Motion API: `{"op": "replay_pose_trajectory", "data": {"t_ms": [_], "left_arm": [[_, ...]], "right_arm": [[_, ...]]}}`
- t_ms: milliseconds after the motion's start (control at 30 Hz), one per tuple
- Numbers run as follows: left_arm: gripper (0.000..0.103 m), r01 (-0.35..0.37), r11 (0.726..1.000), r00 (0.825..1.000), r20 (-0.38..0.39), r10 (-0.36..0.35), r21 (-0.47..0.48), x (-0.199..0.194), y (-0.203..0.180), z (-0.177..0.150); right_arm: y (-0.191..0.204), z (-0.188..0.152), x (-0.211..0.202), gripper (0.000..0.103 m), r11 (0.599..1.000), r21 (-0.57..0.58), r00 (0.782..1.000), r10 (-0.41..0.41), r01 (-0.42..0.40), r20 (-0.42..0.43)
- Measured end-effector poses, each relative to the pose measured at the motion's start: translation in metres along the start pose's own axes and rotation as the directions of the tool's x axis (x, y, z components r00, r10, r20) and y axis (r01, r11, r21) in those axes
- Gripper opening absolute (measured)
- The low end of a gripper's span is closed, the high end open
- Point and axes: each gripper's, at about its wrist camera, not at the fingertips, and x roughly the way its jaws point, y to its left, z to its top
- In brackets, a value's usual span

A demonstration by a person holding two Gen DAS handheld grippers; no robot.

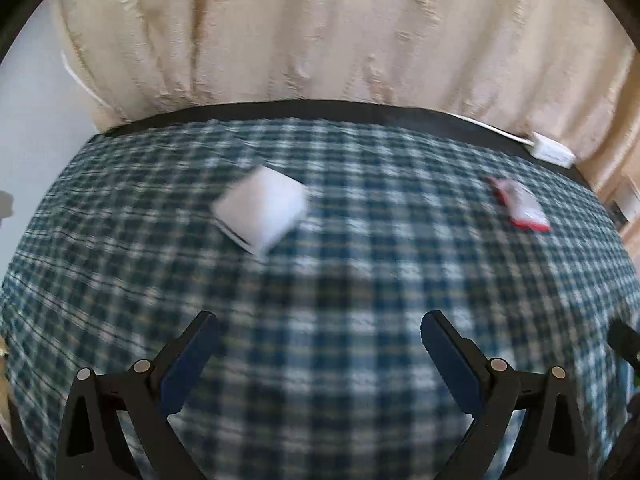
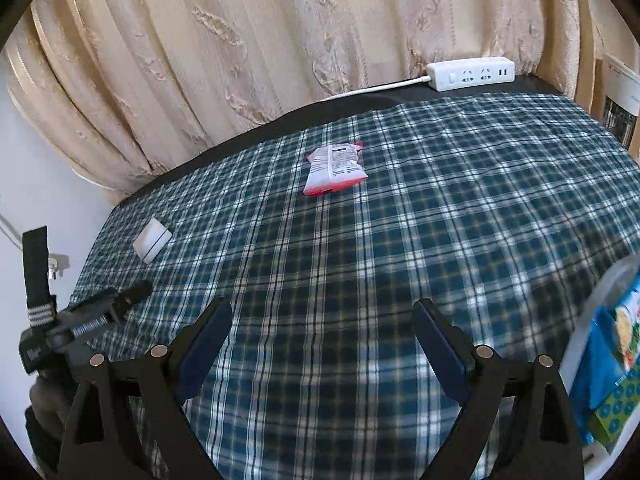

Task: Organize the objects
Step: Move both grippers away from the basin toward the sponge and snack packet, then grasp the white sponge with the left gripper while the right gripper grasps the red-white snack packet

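Left gripper (image 1: pixel 320 354): jaws spread wide, nothing between them, only plaid cloth (image 1: pixel 360 280) below.
Right gripper (image 2: pixel 323 344): jaws wide too, empty; cloth shows through the gap.
Packet (image 2: pixel 335 169): red and white snack sachet, lying flat on the desk well ahead of the right jaws, toward the far edge by the curtain (image 2: pixel 280 40); nearer the far right corner in the left view (image 1: pixel 520 206).
Packet axis: long axis runs roughly near-to-far, leaning slightly to the right at the far end; printed face up, sealed ends at near and far.
White box (image 1: pixel 260 212): small flat box (blurred in the left view), turned corner-on, so its edges run diagonal to the desk edges; it sits near the far left corner (image 2: pixel 152 240).
Bin (image 2: pixel 600 340): clear container at the right edge of the right view, holding a blue carton; likely the drop spot.
Risk, cloth: jaws closing low could pinch the loose cloth and drag everything.
Risk, packet: thin and slick; a grip across the flat face may slide off.
Risk, box: a corner-on approach could skid it toward the left edge.
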Motion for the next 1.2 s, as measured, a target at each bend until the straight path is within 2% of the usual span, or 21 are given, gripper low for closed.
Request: {"op": "replay_pose_trajectory", "data": {"t_ms": [133,433,733,867,933,1067,1133,1200], "left_arm": [[0.103,-0.054,0.999,0.998,0.025,0.054,-0.008,0.009,0.020,0.017],[0.103,-0.106,0.993,0.993,0.054,0.104,0.053,0.035,0.033,0.043],[0.103,-0.074,0.997,0.997,0.021,0.073,0.037,0.059,0.043,0.050],[0.102,-0.057,0.998,0.998,0.006,0.056,0.021,0.065,0.047,0.051],[0.099,-0.046,0.999,0.999,0.002,0.046,0.011,0.067,0.048,0.051],[0.080,-0.021,1.000,1.000,0.003,0.021,0.007,0.067,0.051,0.049],[0.074,-0.015,0.999,1.000,0.023,0.014,0.030,0.063,0.047,0.047],[0.063,-0.010,0.998,1.000,0.028,0.008,0.056,0.062,0.043,0.045]], "right_arm": [[0.000,0.007,0.015,0.092,1.000,0.011,1.000,-0.006,0.006,-0.013],[-0.003,0.025,0.039,0.092,0.999,0.049,1.000,-0.013,0.014,-0.008],[-0.001,0.043,0.060,0.092,0.997,0.065,0.999,-0.038,0.037,0.012],[0.002,0.049,0.068,0.092,0.995,0.013,0.994,-0.104,0.103,0.043],[0.000,0.053,0.072,0.092,0.994,0.009,0.993,-0.110,0.109,0.046],[-0.004,0.063,0.083,0.092,0.994,0.015,0.992,-0.112,0.112,0.054],[-0.003,0.068,0.088,0.092,0.993,0.008,0.991,-0.117,0.117,0.060],[-0.003,0.072,0.094,0.092,0.992,0.000,0.990,-0.124,0.125,0.063]]}}
